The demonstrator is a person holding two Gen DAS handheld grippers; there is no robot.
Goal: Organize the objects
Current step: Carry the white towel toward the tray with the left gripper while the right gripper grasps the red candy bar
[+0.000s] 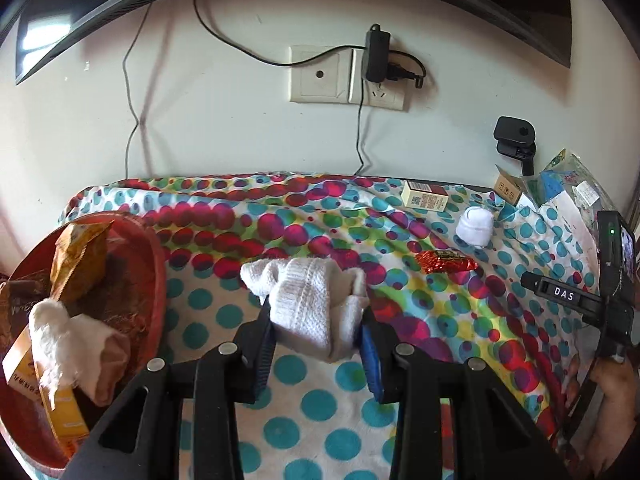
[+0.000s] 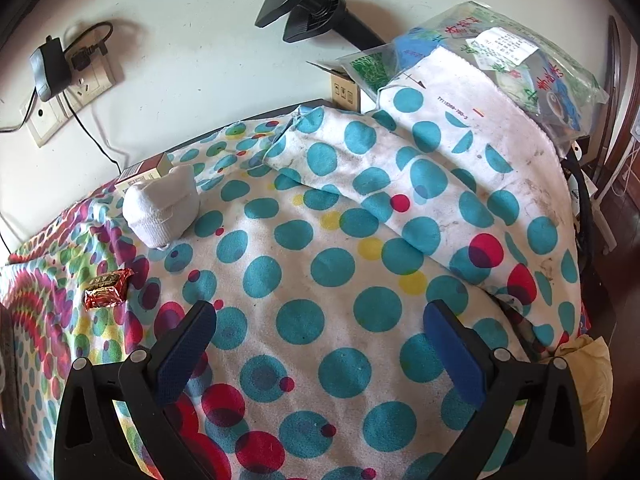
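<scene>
My left gripper (image 1: pixel 316 320) is shut on a white sock bundle (image 1: pixel 312 304) and holds it above the dotted cloth (image 1: pixel 304 408). A red basket (image 1: pixel 156 280) at the left holds snack packs and another white sock (image 1: pixel 76 344). A rolled white sock (image 1: pixel 475 226) lies at the back right; it also shows in the right wrist view (image 2: pixel 162 208). A red candy wrapper (image 1: pixel 446 261) lies near it, also in the right wrist view (image 2: pixel 107 289). My right gripper (image 2: pixel 320 320) is open and empty over the cloth (image 2: pixel 320 280).
A small carton box (image 1: pixel 424 198) lies at the cloth's far edge by the wall. A plastic bag of packets (image 2: pixel 500 56) and a cardboard box (image 2: pixel 346 94) sit at the back right. A black clamp (image 2: pixel 308 16) and a wall socket (image 1: pixel 348 76) with cables are behind.
</scene>
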